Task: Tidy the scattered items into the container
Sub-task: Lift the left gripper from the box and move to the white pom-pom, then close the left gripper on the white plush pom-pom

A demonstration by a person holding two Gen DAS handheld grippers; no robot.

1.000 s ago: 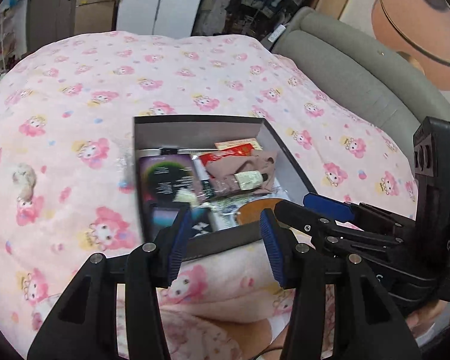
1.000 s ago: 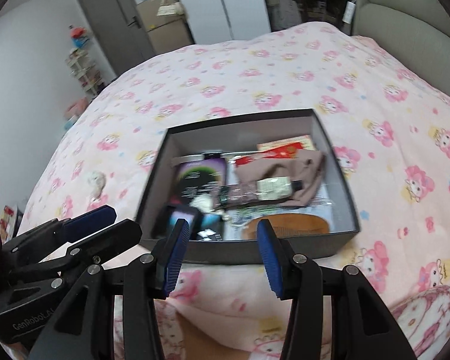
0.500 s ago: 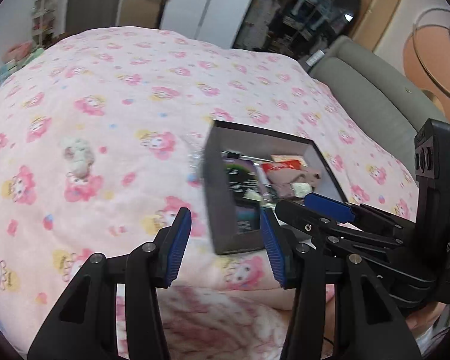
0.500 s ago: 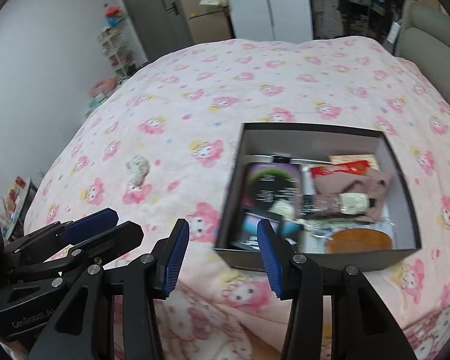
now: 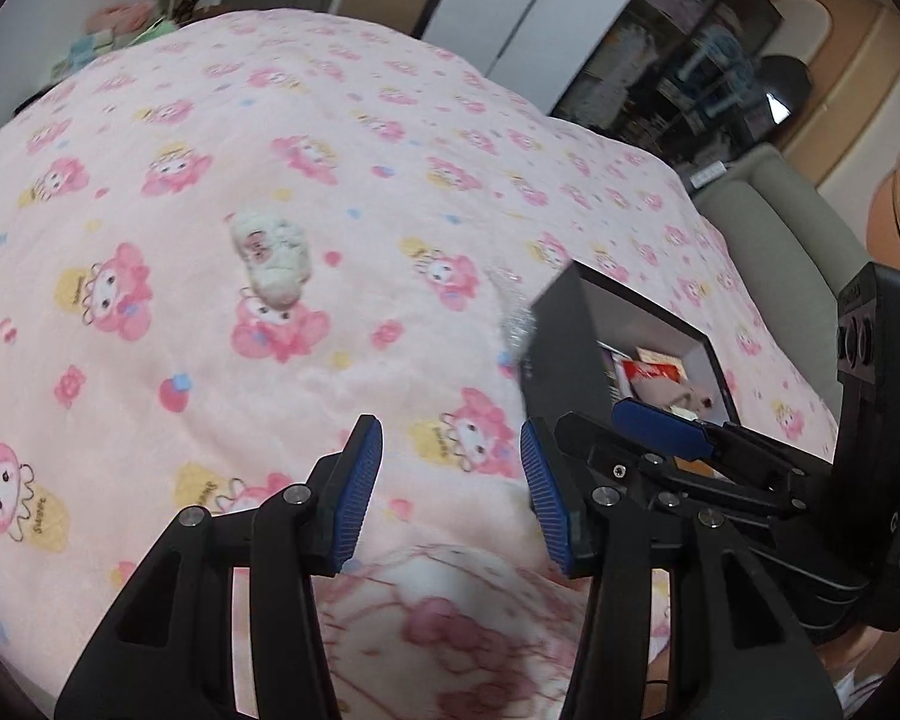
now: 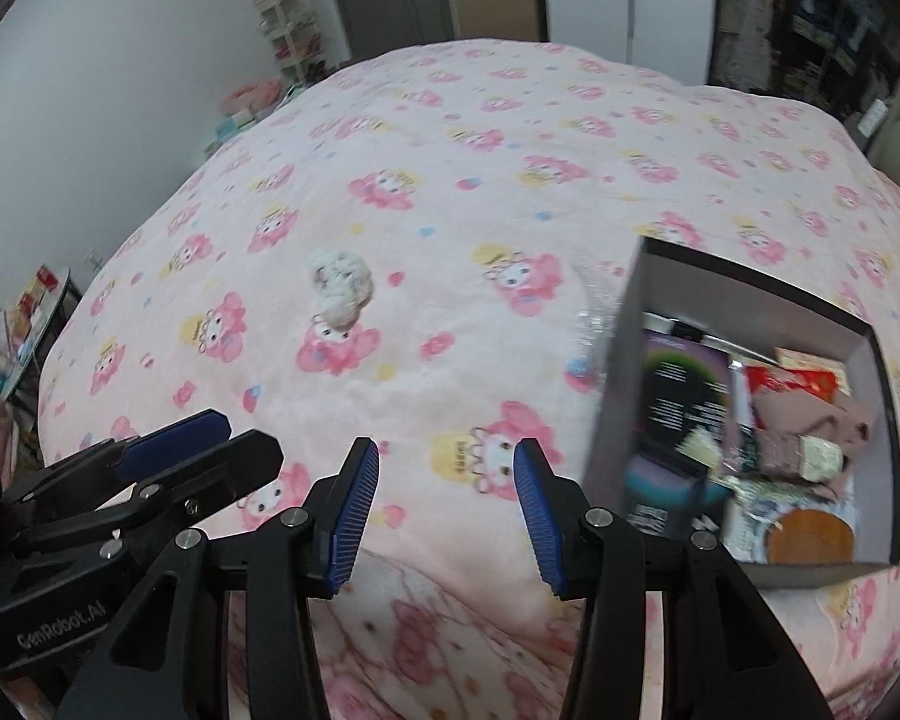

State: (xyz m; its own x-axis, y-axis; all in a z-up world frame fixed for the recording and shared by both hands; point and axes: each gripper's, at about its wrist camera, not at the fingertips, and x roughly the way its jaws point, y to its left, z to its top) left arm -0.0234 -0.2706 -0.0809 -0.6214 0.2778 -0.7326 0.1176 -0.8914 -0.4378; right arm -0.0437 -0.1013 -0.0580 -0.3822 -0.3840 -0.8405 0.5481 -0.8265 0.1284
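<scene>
Furthest left in the right wrist view, the left gripper (image 6: 168, 450) enters from the lower edge, its blue-padded black fingers apart with nothing between them. Up and to the left of the right gripper's fingers, well clear of them, a small cream-white fluffy plush toy (image 6: 339, 288) lies on the pink fleece blanket printed with cartoon rabbit figures (image 6: 450, 180). The right gripper (image 6: 447, 501) hangs above bare blanket, its two blue ribbed pads apart and empty. Just right of its right finger sits the open dark grey rectangular cardboard box (image 6: 744, 288), near wall close beside the pad. Inside lie a black packet with a purple ring (image 6: 684, 390), a red packet (image 6: 792, 381), a brownish-pink cloth (image 6: 810, 426) and a round orange-brown disc (image 6: 810, 537). A patch of crinkled silvery film (image 6: 594, 324) rests against the box's left wall.

In the left wrist view the toy (image 5: 273, 261) lies up and left of the left gripper (image 5: 450, 489), whose fingers are likewise apart and empty; the box (image 5: 564, 348) stands just beyond its right finger, partly behind the right gripper (image 5: 642, 426).
</scene>
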